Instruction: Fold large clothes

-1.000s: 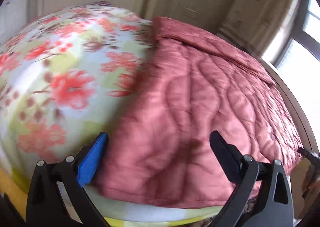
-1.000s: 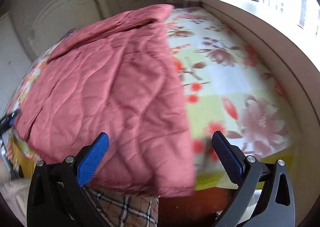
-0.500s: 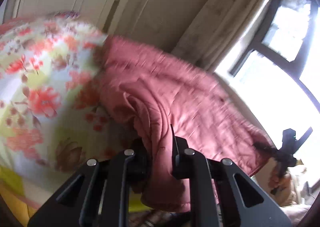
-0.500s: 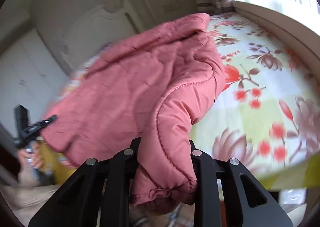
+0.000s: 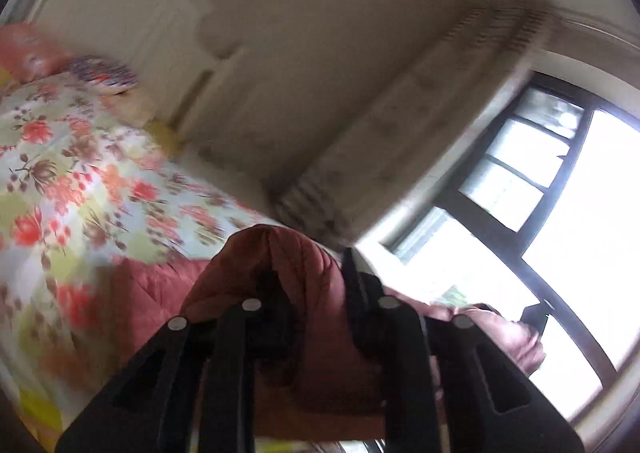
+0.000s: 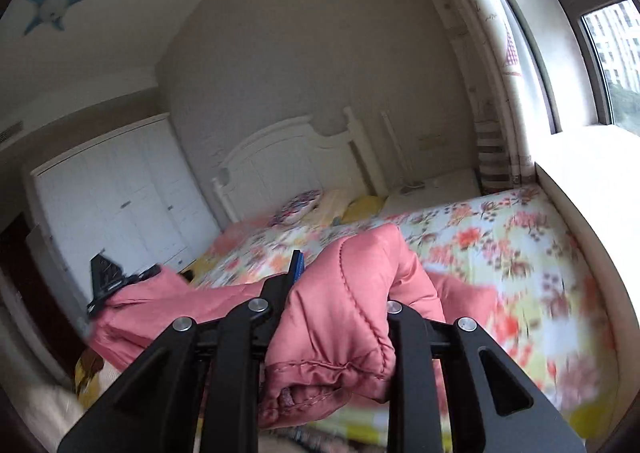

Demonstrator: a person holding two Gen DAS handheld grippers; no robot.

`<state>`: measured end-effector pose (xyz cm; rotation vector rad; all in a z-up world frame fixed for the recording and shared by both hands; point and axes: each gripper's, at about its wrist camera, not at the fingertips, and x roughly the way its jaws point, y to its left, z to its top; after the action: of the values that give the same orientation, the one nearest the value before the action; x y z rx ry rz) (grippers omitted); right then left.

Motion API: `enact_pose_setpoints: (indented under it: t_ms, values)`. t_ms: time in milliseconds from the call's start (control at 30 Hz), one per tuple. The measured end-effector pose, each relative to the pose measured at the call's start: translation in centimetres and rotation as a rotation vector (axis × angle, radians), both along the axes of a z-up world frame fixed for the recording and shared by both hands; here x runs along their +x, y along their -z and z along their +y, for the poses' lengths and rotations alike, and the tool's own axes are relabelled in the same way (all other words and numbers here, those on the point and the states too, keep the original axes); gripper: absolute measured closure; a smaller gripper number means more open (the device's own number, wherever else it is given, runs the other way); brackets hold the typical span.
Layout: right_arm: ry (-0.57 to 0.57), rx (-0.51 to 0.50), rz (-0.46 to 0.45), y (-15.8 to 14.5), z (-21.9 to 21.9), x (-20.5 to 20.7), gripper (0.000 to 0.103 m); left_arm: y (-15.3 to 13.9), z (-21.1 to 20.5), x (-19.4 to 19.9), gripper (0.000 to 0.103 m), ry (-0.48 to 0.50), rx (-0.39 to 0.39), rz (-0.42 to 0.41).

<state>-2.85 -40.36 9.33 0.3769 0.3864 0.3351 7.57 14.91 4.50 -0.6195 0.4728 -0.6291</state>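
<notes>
A pink quilted jacket (image 6: 352, 305) hangs between both grippers above the near edge of a bed with a floral sheet (image 6: 532, 253). My right gripper (image 6: 340, 293) is shut on a bunched corner of the jacket. My left gripper (image 5: 308, 285) is shut on the other corner of the jacket (image 5: 296, 269), which folds over its fingers. From the right wrist view I see the left gripper (image 6: 106, 281) at the far left end of the jacket. In the left wrist view the right gripper (image 5: 536, 313) shows dark against the window.
A white headboard (image 6: 288, 149) and pillows (image 6: 300, 205) stand at the bed's far end. A white wardrobe (image 6: 116, 193) is on the left. A window (image 5: 560, 213) with a sill and a curtain (image 6: 496, 93) runs along the bed's right side.
Both grippers closed on the jacket's near corners and lifted them up. The cameras now tilt upward toward the wall and window.
</notes>
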Motion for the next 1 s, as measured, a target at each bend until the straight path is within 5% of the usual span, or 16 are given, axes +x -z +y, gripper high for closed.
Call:
enact_pose_setpoints:
  t_ms: [100,133,167,200,233,333,433,600,700,800,900,933,1000]
  values:
    - [0.056,0.03,0.161,2.2,-1.0,10.4,0.075,3.1,-1.1,9.0,0.056,-0.095,0.031,0.168]
    - [0.054,0.065,0.242,4.1,-1.6,14.0,0.07,4.5,-1.0,11.4,0.038,-0.13,0.046,0.229]
    - [0.053,0.114,0.338,6.8,-2.3,17.4,0.053,6.6,-1.2,14.3,0.024,-0.191,0.087,0.304]
    - [0.079,0.155,0.422,9.3,-3.2,19.9,0.024,7.8,-1.0,15.5,0.022,-0.25,0.121,0.336]
    - [0.127,0.174,0.466,11.1,-3.8,20.6,0.015,9.1,-0.5,16.5,0.022,-0.35,0.17,0.369]
    - [0.263,0.251,0.491,15.3,-6.7,22.1,0.015,11.3,2.2,17.1,0.022,-0.554,0.164,0.412]
    - [0.322,0.263,0.431,15.2,-7.6,20.6,0.015,9.8,2.5,15.3,0.022,-0.634,0.22,0.334]
    - [0.227,-0.009,0.322,9.9,-1.9,18.8,0.015,4.1,-5.3,10.9,0.003,-0.559,0.462,0.008]
    - [0.127,-0.185,0.284,8.4,4.1,19.3,0.014,3.7,-11.9,10.7,0.002,-0.437,0.661,-0.104]
    - [0.069,-0.37,0.322,9.9,9.3,21.0,0.004,6.2,-17.5,12.4,0.002,-0.336,0.896,-0.114]
    - [0.009,-0.503,0.432,15.0,13.0,23.2,0.004,11.6,-20.5,15.2,0.002,-0.301,1.127,-0.071]
    - [0.015,-0.574,0.469,17.6,13.8,24.0,0.004,13.6,-20.6,16.3,0.002,-0.269,1.154,-0.009]
    - [0.016,-0.547,0.422,19.8,14.1,24.6,0.004,15.2,-19.0,18.2,0.002,-0.229,1.073,0.111]
